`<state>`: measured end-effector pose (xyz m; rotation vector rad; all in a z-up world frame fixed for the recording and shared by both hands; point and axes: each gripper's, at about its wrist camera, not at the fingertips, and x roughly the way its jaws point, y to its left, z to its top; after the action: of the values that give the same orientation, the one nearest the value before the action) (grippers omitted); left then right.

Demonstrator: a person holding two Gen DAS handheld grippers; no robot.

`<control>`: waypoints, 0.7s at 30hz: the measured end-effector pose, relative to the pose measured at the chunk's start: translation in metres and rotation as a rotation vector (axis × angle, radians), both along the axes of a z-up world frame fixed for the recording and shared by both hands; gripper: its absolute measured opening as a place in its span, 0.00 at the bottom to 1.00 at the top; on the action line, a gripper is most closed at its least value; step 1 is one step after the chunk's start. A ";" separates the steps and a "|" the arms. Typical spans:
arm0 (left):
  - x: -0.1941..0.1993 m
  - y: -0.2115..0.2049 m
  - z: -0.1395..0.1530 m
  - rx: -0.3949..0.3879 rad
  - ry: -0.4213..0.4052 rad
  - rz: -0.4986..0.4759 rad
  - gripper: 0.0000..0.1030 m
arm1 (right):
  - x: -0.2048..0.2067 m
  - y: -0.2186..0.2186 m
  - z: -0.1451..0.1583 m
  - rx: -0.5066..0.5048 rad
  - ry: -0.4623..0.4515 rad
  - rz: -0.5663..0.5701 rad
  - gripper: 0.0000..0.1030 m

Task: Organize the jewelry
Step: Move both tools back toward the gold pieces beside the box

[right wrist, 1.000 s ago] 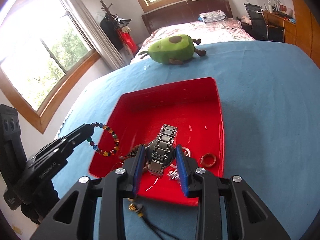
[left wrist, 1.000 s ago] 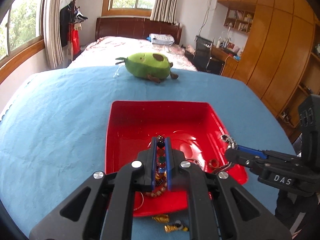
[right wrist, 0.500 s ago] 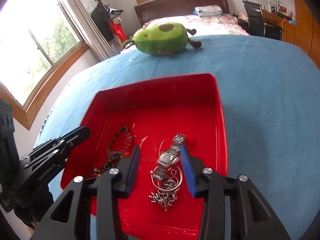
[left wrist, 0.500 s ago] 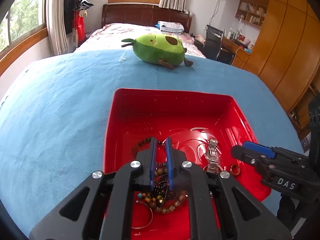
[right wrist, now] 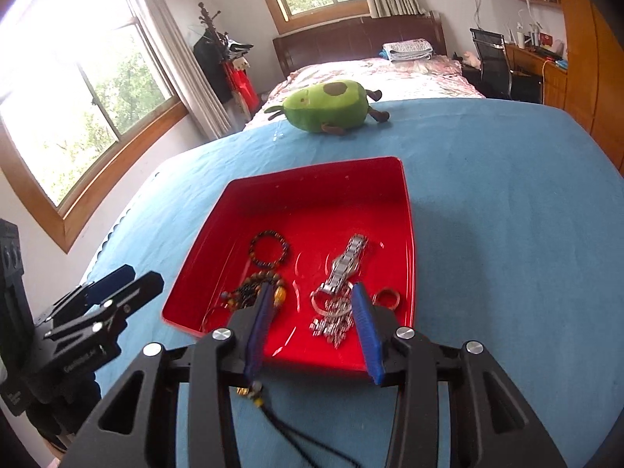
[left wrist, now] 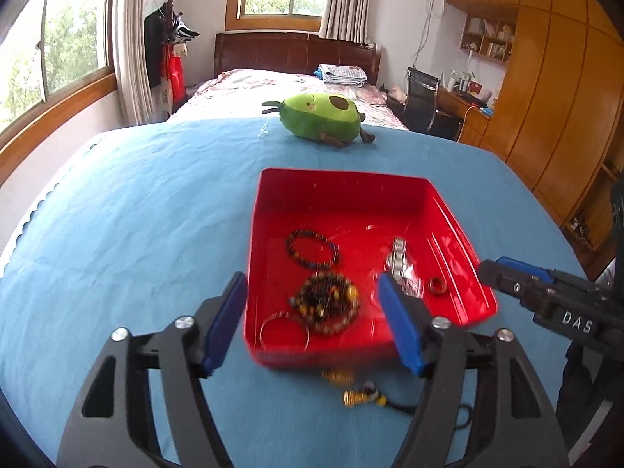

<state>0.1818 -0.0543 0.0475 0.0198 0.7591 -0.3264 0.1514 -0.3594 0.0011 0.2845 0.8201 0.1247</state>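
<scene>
A red tray (left wrist: 343, 195) (right wrist: 319, 187) sits on the blue cloth. In it lie a dark bead bracelet (left wrist: 312, 249) (right wrist: 270, 249), a brown bead string (left wrist: 327, 302) (right wrist: 253, 290), a thin ring bangle (left wrist: 284, 329), a steel watch (left wrist: 397, 259) (right wrist: 345, 267), a silver chain (right wrist: 331, 321) and a small brown ring (left wrist: 437, 286) (right wrist: 386, 297). My left gripper (left wrist: 312, 288) is open and empty above the tray's near edge. My right gripper (right wrist: 312, 300) is open and empty over the tray's near part. A gold charm on a black cord (left wrist: 362, 397) (right wrist: 253, 390) lies on the cloth in front of the tray.
A green avocado plush (left wrist: 319, 119) (right wrist: 327, 107) lies at the far edge of the blue-covered table (left wrist: 136, 214). A bed, wooden wardrobes, a desk and a chair stand beyond. The right gripper shows at the right of the left wrist view (left wrist: 546, 292).
My left gripper let go of the coloured bead bracelet and opened wide. My right gripper released the watch into the tray. Both pulled back toward the tray's near edge.
</scene>
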 end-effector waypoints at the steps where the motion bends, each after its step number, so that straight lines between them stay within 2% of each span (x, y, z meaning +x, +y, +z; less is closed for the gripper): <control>1: -0.007 0.002 -0.001 0.001 -0.005 0.001 0.73 | -0.004 0.002 0.000 -0.002 0.001 0.003 0.41; 4: -0.026 0.007 -0.002 0.016 -0.031 0.007 0.79 | -0.016 0.007 -0.004 -0.008 0.011 0.012 0.42; 10: -0.052 0.023 -0.010 0.019 -0.058 0.025 0.84 | -0.042 0.022 -0.012 -0.041 0.014 0.021 0.46; 15: -0.063 0.038 -0.015 0.029 -0.082 0.062 0.86 | -0.061 0.027 -0.020 -0.077 0.010 -0.014 0.47; 21: -0.075 0.050 -0.019 0.045 -0.113 0.091 0.87 | -0.076 0.033 -0.017 -0.129 -0.035 -0.042 0.47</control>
<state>0.1072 -0.0044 0.0283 0.0458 0.6534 -0.2195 0.0754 -0.3267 -0.0162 0.1772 0.7830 0.0370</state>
